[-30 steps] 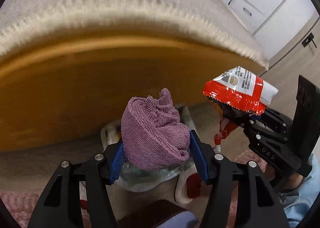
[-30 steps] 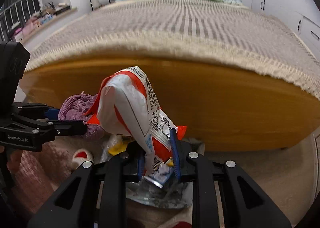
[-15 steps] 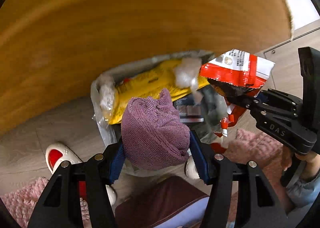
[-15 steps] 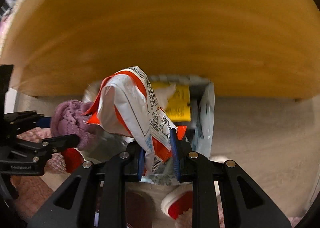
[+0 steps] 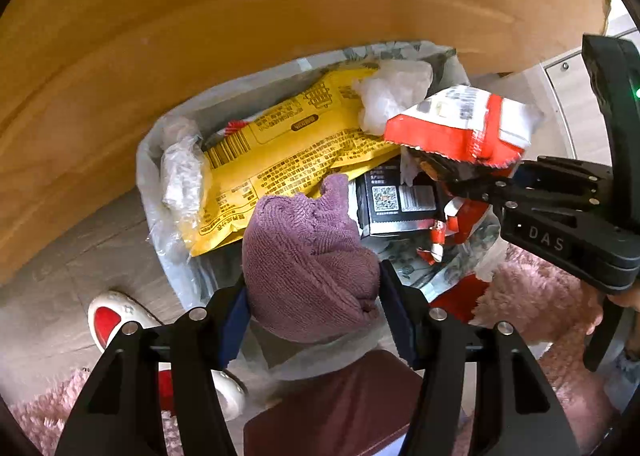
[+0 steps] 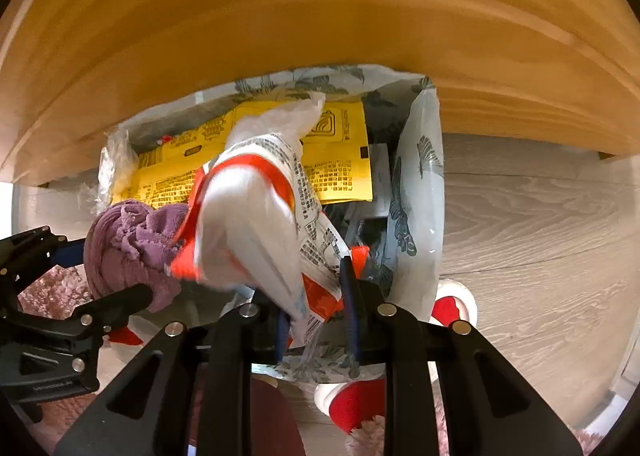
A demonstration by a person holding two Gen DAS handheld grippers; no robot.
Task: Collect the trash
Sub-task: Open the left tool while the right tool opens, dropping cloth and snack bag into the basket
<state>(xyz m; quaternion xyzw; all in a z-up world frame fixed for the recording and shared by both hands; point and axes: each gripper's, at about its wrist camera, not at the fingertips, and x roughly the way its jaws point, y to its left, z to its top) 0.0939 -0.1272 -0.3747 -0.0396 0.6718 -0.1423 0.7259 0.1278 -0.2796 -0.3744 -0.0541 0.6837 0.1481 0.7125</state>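
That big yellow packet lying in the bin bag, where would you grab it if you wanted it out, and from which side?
A judgement: take the yellow packet by its lower left corner, coming from above on the bin bag's left side. That corner sticks up over the rim, flat and bare, so fingers could close across its thin edge. Its right end lies under a white wad, the purple cloth and the red wrapper.

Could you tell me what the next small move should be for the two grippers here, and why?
Probably open both jaws. The left gripper grips a purple cloth and the right gripper a red-and-white wrapper, both directly above the open trash bag, so they should drop in.
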